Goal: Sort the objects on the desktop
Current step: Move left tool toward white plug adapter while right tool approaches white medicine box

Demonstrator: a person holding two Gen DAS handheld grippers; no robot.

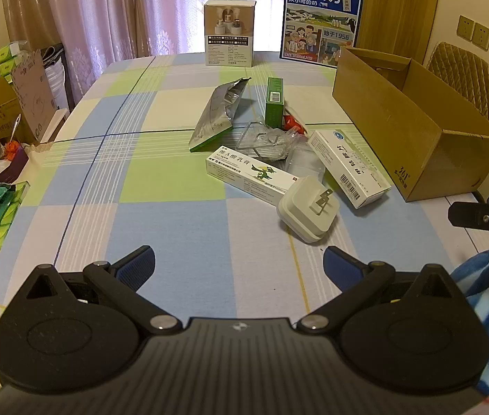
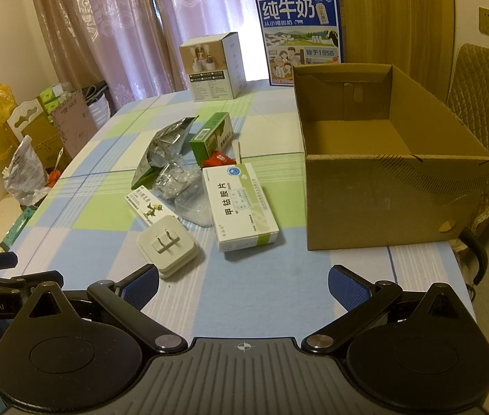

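Observation:
A pile of small items lies mid-table: a white plug adapter [image 1: 308,209] [image 2: 167,245] prongs up, a white medicine box [image 1: 348,167] [image 2: 239,204], a long ointment box [image 1: 249,178] [image 2: 149,209], a green box [image 1: 274,102] [image 2: 211,135], a silver foil pouch [image 1: 218,112] [image 2: 163,148], clear plastic trays [image 1: 265,140] [image 2: 178,181] and a red item [image 1: 293,122] [image 2: 217,158]. An open brown cardboard box [image 1: 414,138] [image 2: 376,200] stands to their right, empty inside. My left gripper [image 1: 239,264] and right gripper [image 2: 243,282] are both open, near the table's front edge, holding nothing.
A white product box [image 1: 229,33] [image 2: 211,65] and a blue milk carton [image 1: 322,20] [image 2: 301,38] stand at the table's far end. Bags and cartons [image 1: 12,103] crowd the left side. A padded chair [image 2: 483,110] is behind the cardboard box.

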